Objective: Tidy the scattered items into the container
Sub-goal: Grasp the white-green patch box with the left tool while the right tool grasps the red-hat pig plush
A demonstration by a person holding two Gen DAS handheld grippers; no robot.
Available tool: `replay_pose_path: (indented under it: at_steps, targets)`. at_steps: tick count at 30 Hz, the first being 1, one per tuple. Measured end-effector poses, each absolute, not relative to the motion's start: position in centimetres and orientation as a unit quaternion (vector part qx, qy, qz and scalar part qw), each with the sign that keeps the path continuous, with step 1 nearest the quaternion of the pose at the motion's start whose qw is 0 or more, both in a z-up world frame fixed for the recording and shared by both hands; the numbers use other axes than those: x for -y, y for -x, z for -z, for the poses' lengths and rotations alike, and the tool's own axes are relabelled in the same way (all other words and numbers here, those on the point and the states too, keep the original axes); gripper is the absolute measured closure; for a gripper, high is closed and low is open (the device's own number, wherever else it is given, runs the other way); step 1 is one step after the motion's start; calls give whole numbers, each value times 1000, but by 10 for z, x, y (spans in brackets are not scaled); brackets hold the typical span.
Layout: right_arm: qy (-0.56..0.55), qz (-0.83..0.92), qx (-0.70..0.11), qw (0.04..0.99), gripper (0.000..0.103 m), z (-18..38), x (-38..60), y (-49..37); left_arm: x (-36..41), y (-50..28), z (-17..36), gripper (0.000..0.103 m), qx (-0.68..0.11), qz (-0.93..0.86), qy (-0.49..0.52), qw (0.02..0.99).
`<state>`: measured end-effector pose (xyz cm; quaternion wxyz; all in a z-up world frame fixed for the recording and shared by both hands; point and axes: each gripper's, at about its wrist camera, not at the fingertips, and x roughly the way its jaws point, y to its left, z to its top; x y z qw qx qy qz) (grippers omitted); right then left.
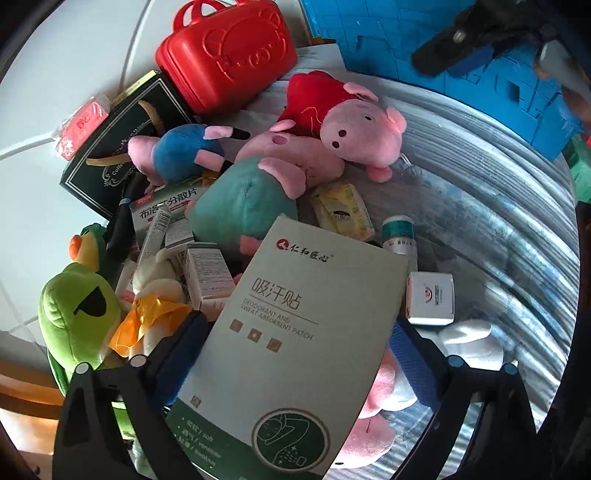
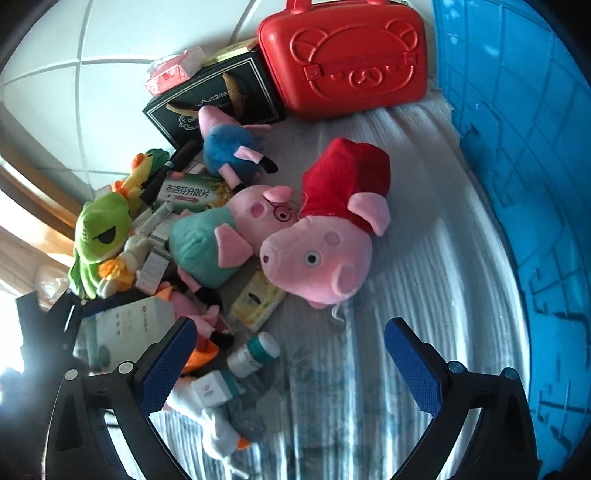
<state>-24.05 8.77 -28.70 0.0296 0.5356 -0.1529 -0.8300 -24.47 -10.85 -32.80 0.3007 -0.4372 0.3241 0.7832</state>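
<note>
My left claw (image 1: 295,350) grips the flat grey-green cardboard patch box (image 1: 291,354), raised for carrying to the blue plastic crate (image 2: 524,155); right claw (image 2: 290,363) gapes empty, ready.

A home floor: pale tiles (image 2: 110,33), plush pigs (image 2: 325,254), red toy case (image 2: 347,55), blue foam mat (image 2: 517,129).

white tiled floor (image 2: 110,44), striped bedcover (image 2: 424,258), wooden furniture edge (image 2: 33,199)

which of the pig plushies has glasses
The pig in the teal shirt, lying between the blue-shirted pig and the red-dressed pig; neither of those wears glasses.
</note>
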Motion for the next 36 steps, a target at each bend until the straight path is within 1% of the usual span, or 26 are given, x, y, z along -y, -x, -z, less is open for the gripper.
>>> replay_pose_path:
  at_steps: [3, 6, 11, 17, 22, 30, 31, 33, 35, 36]
  targets:
    - [-544, 823, 165, 22, 0, 308, -90, 255, 107, 241, 323, 19, -302, -794, 436, 296]
    - [-548, 819, 170, 7, 0, 325, -97, 270, 108, 233, 314, 22, -288, -808, 423, 291]
    - [-560, 809, 181, -10, 0, 351, -105, 296, 116, 226, 297, 23, -261, -826, 411, 284]
    - [-545, 808, 223, -26, 0, 371, -116, 323, 123, 218, 280, 23, -244, -840, 400, 273]
    - [-555, 793, 250, -26, 0, 394, -119, 341, 131, 213, 276, 23, -235, -844, 403, 263]
    - [-570, 776, 271, -13, 0, 415, -127, 354, 141, 209, 276, 23, -223, -849, 411, 248]
    - [-570, 776, 269, -9, 1, 414, -127, 354, 141, 209, 275, 23, -221, -850, 411, 246]
    - [-571, 780, 257, -5, 8, 410, -125, 351, 140, 209, 274, 23, -217, -852, 410, 243]
    - [-569, 786, 240, -5, 19, 404, -122, 347, 139, 210, 274, 23, -213, -854, 409, 241]
    - [-568, 789, 234, -4, 21, 401, -121, 345, 138, 210, 274, 23, -212, -855, 409, 240]
